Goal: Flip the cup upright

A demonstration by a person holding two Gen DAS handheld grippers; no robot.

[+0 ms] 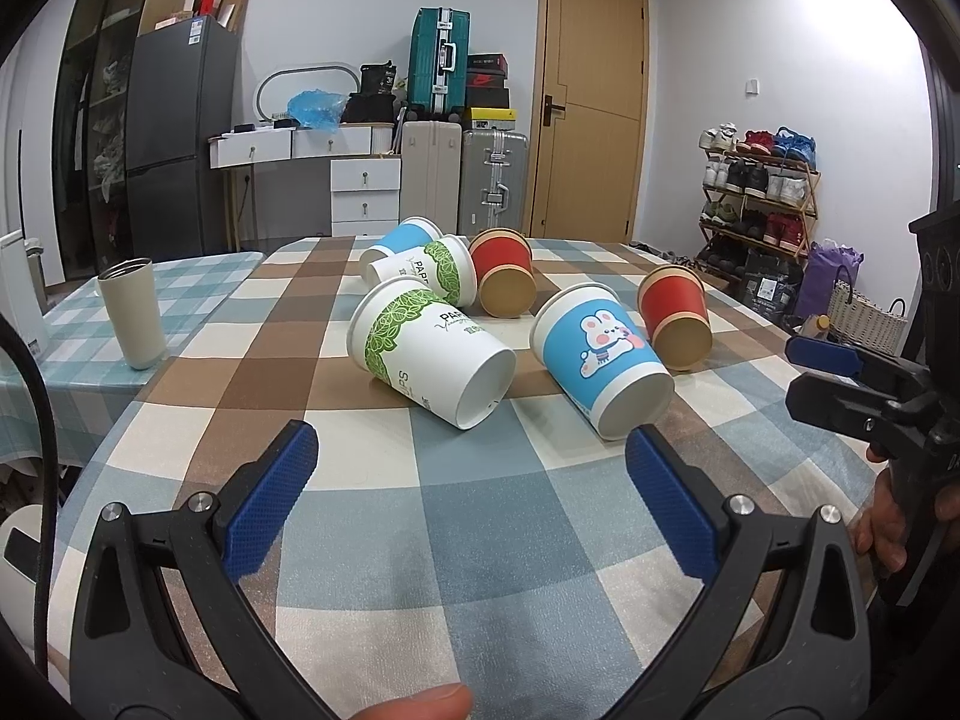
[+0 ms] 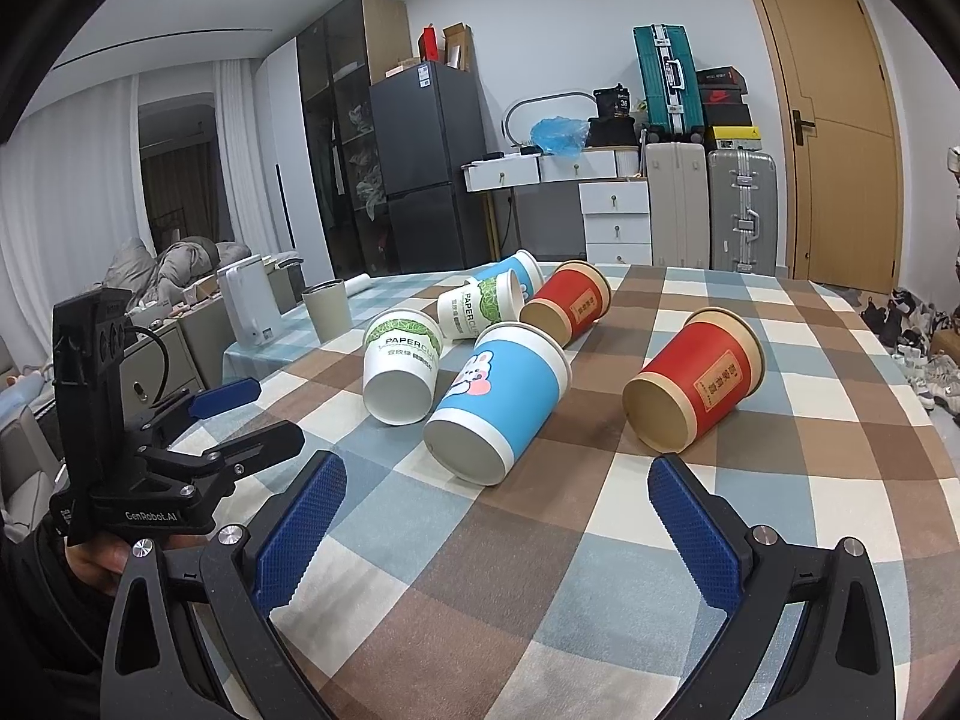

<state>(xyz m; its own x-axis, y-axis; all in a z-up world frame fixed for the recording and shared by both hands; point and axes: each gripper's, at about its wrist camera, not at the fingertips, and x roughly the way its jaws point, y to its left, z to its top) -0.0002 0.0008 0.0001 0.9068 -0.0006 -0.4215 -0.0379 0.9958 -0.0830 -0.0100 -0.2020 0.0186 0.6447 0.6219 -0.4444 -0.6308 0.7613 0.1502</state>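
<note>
Both grippers empty. My left gripper (image 1: 471, 456) has its jaws wide apart over the near edge of the table (image 1: 480, 540); my right gripper (image 2: 498, 492) is the same, spread and holding nothing.

Risks, near to far:
- The nearest blue cup (image 2: 498, 402) lies on its side, base towards me, rim pointing away. It's thin paper, so a hard pinch would probably crush it, and a touch on the curved wall could roll it.
- The green-leaf cup (image 1: 429, 351) lies just beside it, so a wide approach may knock it.
- The near red cup (image 2: 696, 378) lies towards the right edge and could roll off.
- The far cluster is packed tight, so one nudge there shifts several.

Count: 6 paper cups, all on their sides, none upright: 2 blue, 2 green-leaf, 2 red. Plus 1 upright tumbler (image 1: 133, 313) on the neighbouring table to the left.
</note>
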